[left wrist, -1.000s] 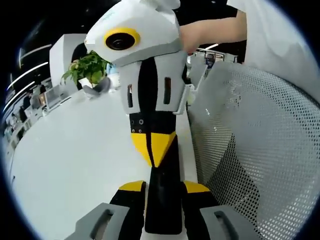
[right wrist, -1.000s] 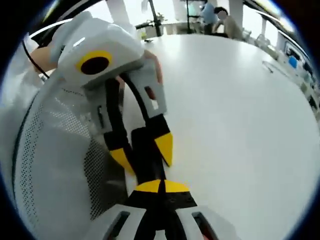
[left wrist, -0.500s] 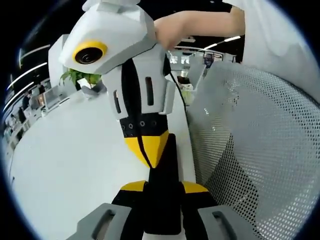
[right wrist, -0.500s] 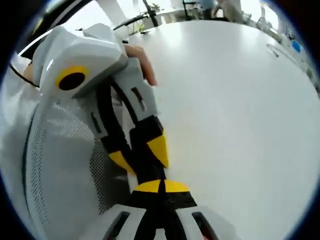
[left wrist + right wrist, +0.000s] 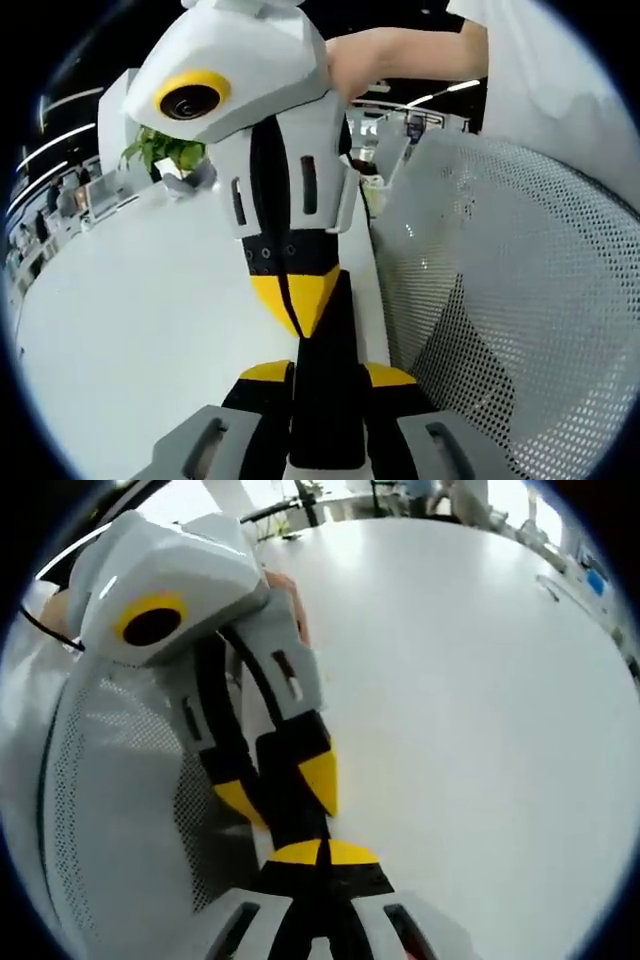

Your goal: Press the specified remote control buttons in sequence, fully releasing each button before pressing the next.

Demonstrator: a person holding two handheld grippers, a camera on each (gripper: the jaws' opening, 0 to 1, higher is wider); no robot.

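left yellow-tipped gripper (image 5: 325, 385) clamps slim black plastic remote (image 5: 325, 400) upright, steadying it; right yellow-tipped gripper (image 5: 318, 852), jaws together, tip on remote's 12 o'clock end, likely pressing.

The wide white table (image 5: 480, 680) lies open and free on one side, while a white mesh chair back (image 5: 500, 330) stands close on the other, and a potted plant (image 5: 165, 150) stands far off.

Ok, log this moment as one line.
left gripper: shut on black remote | right gripper: shut, tips on remote | white table | mesh chair beside
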